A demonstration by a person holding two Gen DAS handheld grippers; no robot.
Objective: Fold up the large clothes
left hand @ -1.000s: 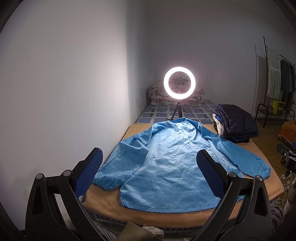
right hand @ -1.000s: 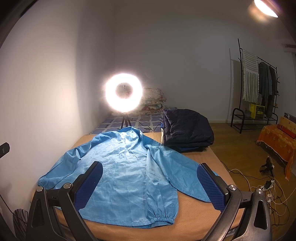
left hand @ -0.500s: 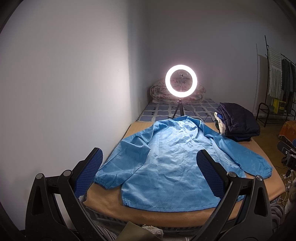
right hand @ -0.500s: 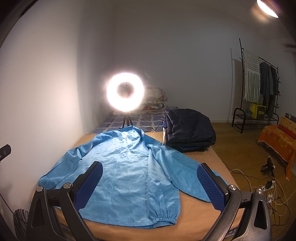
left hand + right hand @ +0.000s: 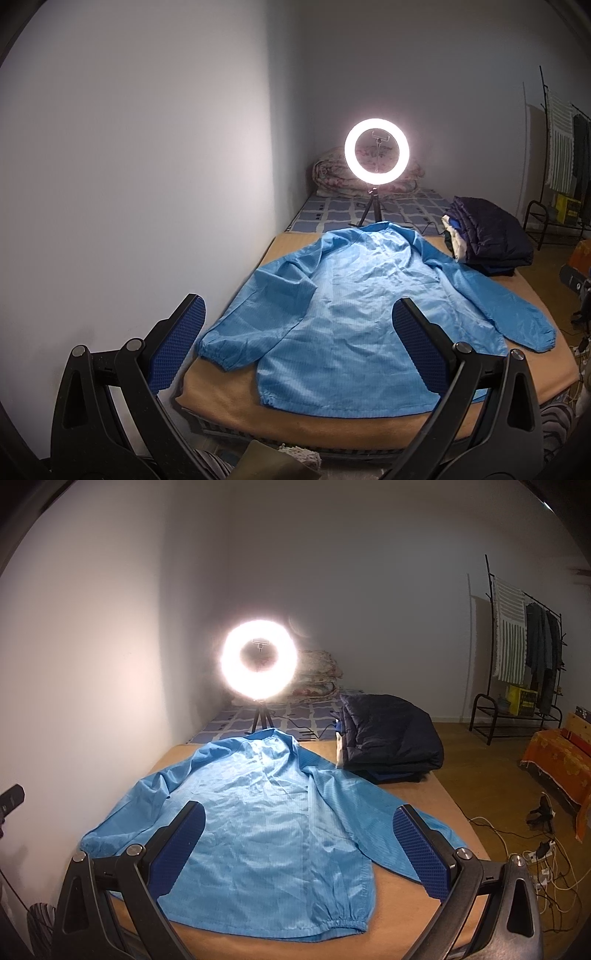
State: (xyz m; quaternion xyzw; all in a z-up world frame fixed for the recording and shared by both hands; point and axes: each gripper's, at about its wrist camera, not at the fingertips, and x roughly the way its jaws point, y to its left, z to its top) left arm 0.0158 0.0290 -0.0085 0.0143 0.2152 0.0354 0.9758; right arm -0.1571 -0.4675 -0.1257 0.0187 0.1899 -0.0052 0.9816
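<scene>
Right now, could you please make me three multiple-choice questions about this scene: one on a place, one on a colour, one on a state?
1. Where is the pile of dark folded clothes?
A. on the floor
B. on the bed, beside the jacket's collar end
C. on the clothes rack

2. What colour is the thin long-sleeved jacket?
A. light blue
B. red
C. white

3. How is the jacket lying?
A. rolled up
B. folded in half
C. spread flat, sleeves out

Answers: 1 B, it rests on the tan blanket near the collar. 2 A, the fabric is light blue. 3 C, both sleeves lie spread, and the left gripper and right gripper fingers are open and hold nothing.
</scene>
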